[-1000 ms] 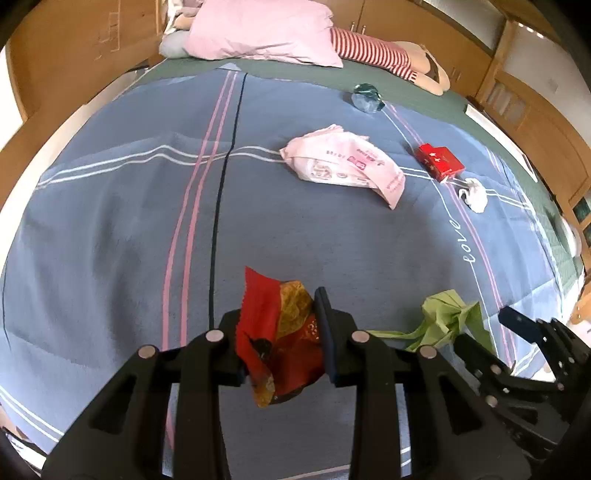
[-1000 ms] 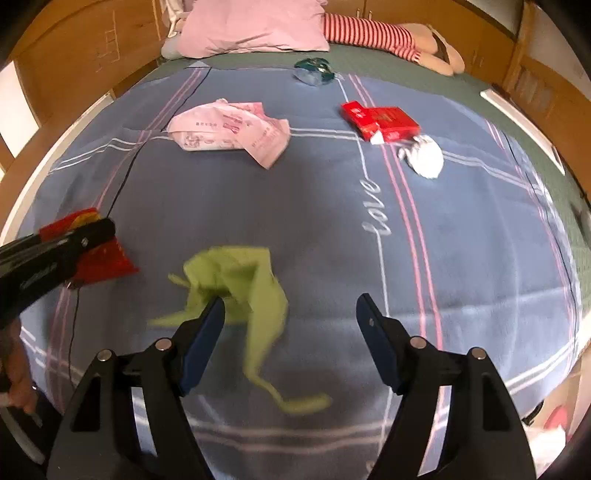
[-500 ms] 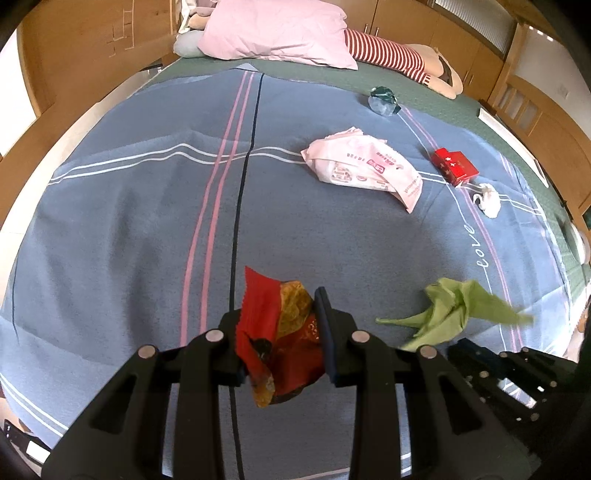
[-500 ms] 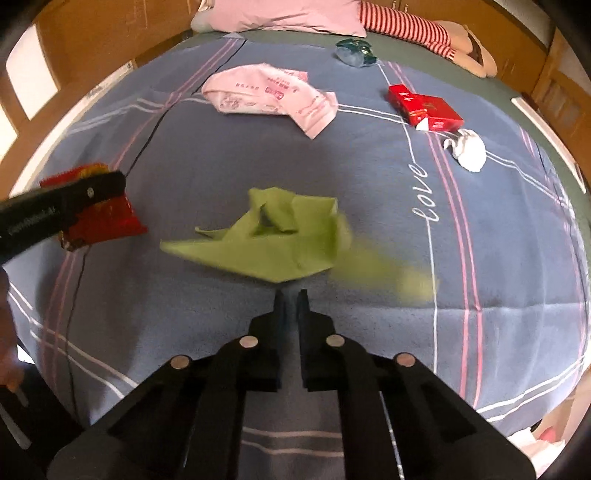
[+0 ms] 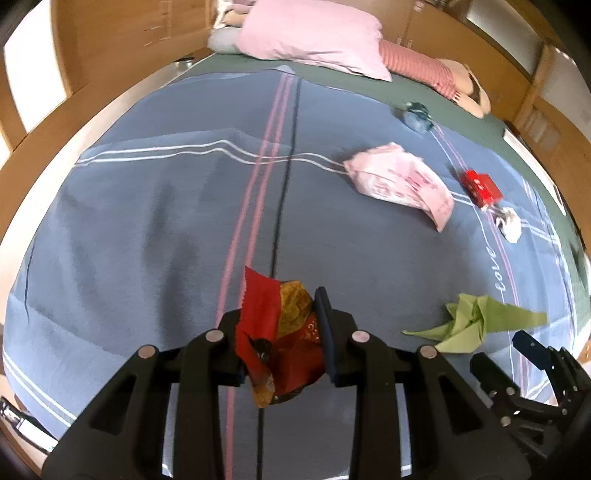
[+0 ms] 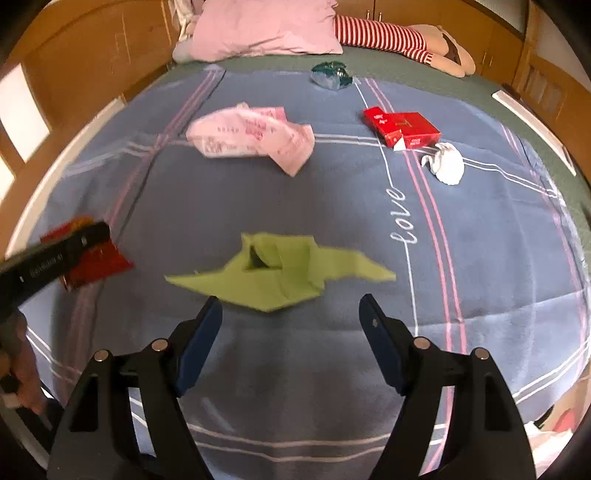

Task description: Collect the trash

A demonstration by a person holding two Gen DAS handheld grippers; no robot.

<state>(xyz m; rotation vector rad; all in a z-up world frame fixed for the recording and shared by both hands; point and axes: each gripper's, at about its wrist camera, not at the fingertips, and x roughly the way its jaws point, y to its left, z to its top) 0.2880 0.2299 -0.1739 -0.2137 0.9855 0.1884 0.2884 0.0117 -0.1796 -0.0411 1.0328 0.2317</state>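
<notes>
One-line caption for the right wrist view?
Open right tool poised before crumpled green paper on the blue bedspread.

This is a bedroom in a home. A wide bed (image 6: pixel 258 206) with a blue striped blanket (image 5: pixel 147 221) fills the view. At the far end lies a pink pillow (image 6: pixel 266 29), and wooden cupboards (image 6: pixel 92 55) stand around.

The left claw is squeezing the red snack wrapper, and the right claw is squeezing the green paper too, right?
Not quite. The left gripper does squeeze the red snack wrapper, but the right gripper holds nothing. Its jaws have just been opening and stand wide apart, with the green paper lying loose on the blanket beyond its tips. The right wrist view shows it.
</notes>
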